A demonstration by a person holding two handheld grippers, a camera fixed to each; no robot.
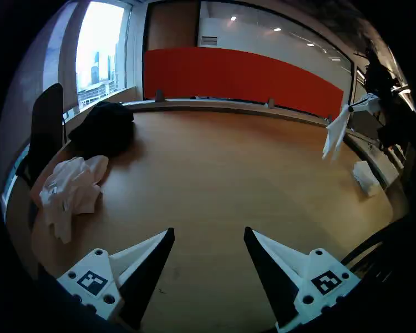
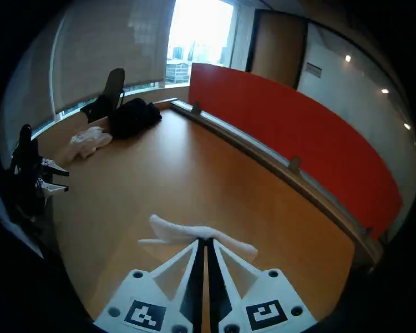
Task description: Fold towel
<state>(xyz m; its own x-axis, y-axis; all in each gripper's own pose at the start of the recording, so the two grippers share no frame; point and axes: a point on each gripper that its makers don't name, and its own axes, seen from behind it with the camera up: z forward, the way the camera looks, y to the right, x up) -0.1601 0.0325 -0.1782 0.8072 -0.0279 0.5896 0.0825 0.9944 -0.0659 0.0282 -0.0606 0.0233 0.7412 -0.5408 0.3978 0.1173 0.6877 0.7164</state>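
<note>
Towel (image 2: 174,230) pinched by right hand-held gripper (image 2: 206,241), grip point hidden | left hand-held gripper (image 1: 208,230) wide open, empty

The towel (image 2: 174,230) is soft matt cloth, the table (image 2: 208,166) smooth faintly glossy wood, the divider (image 2: 297,127) perhaps matt.

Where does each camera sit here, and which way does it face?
Left gripper view: on the open left gripper, low over the table, facing the red partition; own fingers at the bottom, right gripper far right holding a towel up.
Right gripper view: on the right gripper, shut on the towel, facing along the table toward the window; left gripper far left.
Shared: table, partition, black bag, white cloth pile.
</note>
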